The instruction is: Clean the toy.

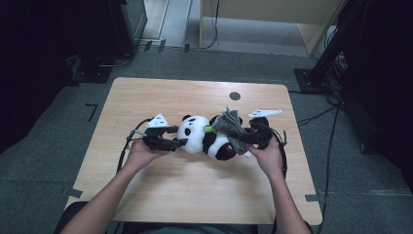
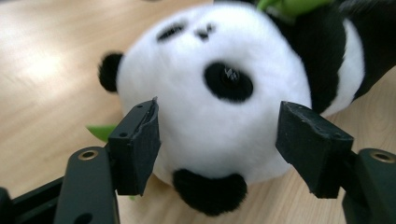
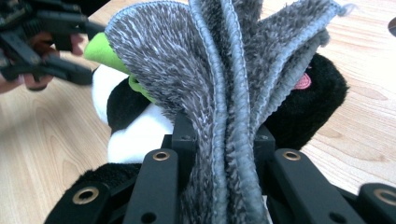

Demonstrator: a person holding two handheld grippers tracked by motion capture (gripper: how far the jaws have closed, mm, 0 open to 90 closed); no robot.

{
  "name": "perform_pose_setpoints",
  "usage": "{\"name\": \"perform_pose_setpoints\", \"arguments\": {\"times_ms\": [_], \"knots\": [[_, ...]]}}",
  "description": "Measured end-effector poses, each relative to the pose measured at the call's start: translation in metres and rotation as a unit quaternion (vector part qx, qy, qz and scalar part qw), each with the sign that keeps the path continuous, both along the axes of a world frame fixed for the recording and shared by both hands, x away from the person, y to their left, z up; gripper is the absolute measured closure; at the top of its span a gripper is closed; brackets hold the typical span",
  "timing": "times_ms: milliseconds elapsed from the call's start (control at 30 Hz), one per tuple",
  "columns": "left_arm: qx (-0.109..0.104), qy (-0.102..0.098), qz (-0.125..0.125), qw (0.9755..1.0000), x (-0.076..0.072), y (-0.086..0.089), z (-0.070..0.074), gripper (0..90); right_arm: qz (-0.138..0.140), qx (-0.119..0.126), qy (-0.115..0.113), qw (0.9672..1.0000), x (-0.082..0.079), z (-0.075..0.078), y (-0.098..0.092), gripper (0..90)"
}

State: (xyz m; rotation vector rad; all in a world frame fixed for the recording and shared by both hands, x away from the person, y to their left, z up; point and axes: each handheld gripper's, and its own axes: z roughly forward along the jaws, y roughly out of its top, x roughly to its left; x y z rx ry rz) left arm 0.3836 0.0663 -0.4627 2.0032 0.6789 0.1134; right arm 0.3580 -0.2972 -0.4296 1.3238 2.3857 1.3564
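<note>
On table (image 1: 146, 195) we had cloth (image 3: 224, 93) clamped in right gripper (image 3: 219, 140) over panda (image 2: 210, 102); left gripper (image 2: 217, 140) apart round its head (no contact yet); wiping barely begun, approx.

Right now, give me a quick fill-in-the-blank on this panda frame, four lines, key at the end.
1. The right gripper is shut on a grey ____.
2. The plush panda lies on a ____ table.
3. The left gripper has its jaws on either side of the panda's ____, pads not pressing on it.
4. The leaf sewn on the panda is ____ in colour.

Missing words: cloth; wooden; head; green
</note>
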Motion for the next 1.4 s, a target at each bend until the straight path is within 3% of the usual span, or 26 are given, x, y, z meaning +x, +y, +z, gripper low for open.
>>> {"name": "perform_pose_setpoints", "arguments": {"times_ms": [100,200,267,333,467,633,733,767,867,967,1033,1200,1267,1333,1400], "knots": [[-0.003,0.020,-0.017,0.9996,0.010,-0.001,-0.008,31.0,0.009,0.006,0.005,0.9999,0.007,-0.002,-0.003,72.5],[-0.016,0.026,-0.031,0.9991,0.018,-0.005,-0.020,24.6,0.022,0.012,0.011,0.9996,0.012,-0.006,-0.005,72.6],[-0.011,0.025,-0.036,0.9990,0.024,-0.010,-0.029,11.3,0.035,0.015,0.012,0.9992,0.016,-0.008,-0.005,72.7],[-0.006,0.051,-0.043,0.9977,0.029,-0.017,-0.037,0.0,0.044,0.021,0.018,0.9987,0.019,-0.010,-0.004,72.7],[-0.010,0.049,-0.043,0.9978,0.029,-0.022,-0.038,0.0,0.038,0.024,0.017,0.9988,0.021,-0.011,-0.004,72.7],[-0.013,0.033,-0.023,0.9991,0.021,-0.019,-0.036,18.8,0.025,0.019,0.013,0.9994,0.018,-0.009,-0.001,72.7],[-0.006,0.030,-0.017,0.9994,0.018,-0.017,-0.032,30.0,0.012,0.008,0.002,0.9999,0.013,0.004,0.001,73.1],[-0.001,0.025,-0.016,0.9996,0.017,-0.017,-0.031,31.5,0.005,0.005,-0.008,0.9999,0.010,0.013,0.002,73.3],[0.014,0.011,-0.013,0.9998,0.012,-0.019,-0.028,32.9,-0.003,0.035,-0.052,0.9980,-0.006,0.042,0.013,73.3],[0.017,0.017,-0.007,0.9997,0.009,-0.019,-0.026,32.8,0.012,0.039,-0.078,0.9961,-0.022,0.056,0.044,73.1],[0.016,0.023,0.000,0.9996,0.006,-0.019,-0.025,32.6,0.024,0.027,-0.065,0.9972,-0.028,0.048,0.070,72.8],[0.012,0.025,0.006,0.9996,0.003,-0.018,-0.026,31.7,0.024,-0.008,-0.037,0.9990,-0.028,0.013,0.101,72.5],[0.015,0.021,0.004,0.9996,0.003,-0.018,-0.026,31.7,0.024,-0.026,-0.044,0.9984,-0.028,0.003,0.105,72.5],[0.018,0.020,0.003,0.9996,0.003,-0.019,-0.026,32.0,0.023,-0.030,-0.060,0.9975,-0.031,0.000,0.104,72.6],[0.021,0.020,0.002,0.9996,0.003,-0.019,-0.026,32.3,0.026,-0.045,-0.062,0.9967,-0.035,-0.002,0.104,72.7]]}}
